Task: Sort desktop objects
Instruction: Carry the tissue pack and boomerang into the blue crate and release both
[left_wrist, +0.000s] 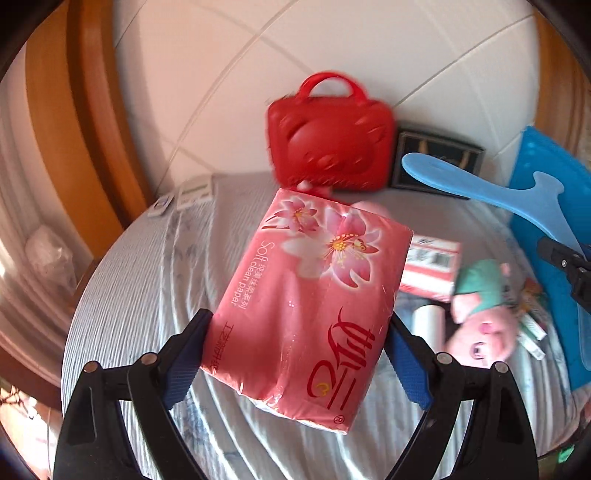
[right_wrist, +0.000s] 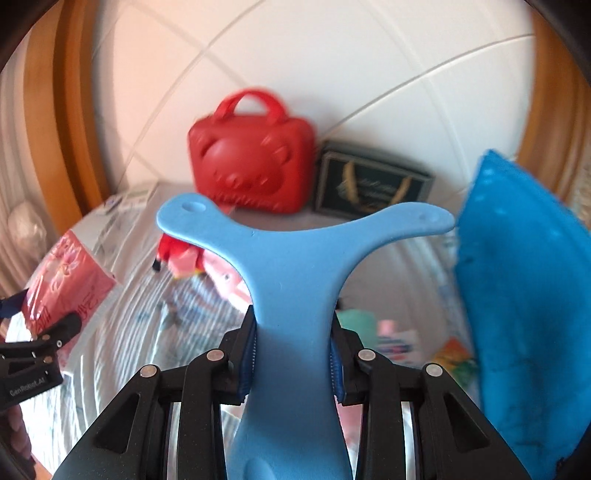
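My left gripper (left_wrist: 297, 343) is shut on a pink pack of tissue paper (left_wrist: 306, 295) with flower print and holds it above the striped cloth-covered table (left_wrist: 147, 295). The pack also shows in the right wrist view (right_wrist: 66, 284). My right gripper (right_wrist: 293, 347) is shut on a light blue Y-shaped plastic piece (right_wrist: 295, 266), held up over the table; the piece shows in the left wrist view (left_wrist: 480, 188). A pink pig plush toy (left_wrist: 484, 314) lies at the right. Another plush (right_wrist: 207, 262) lies partly hidden behind the blue piece.
A red bear-face case (left_wrist: 328, 144) and a dark box (left_wrist: 439, 162) stand at the back by the tiled wall. A blue bin (right_wrist: 524, 302) stands at the right. A red and white carton (left_wrist: 432, 266), a white tube (left_wrist: 428, 325) and small packets (left_wrist: 532, 325) lie on the cloth.
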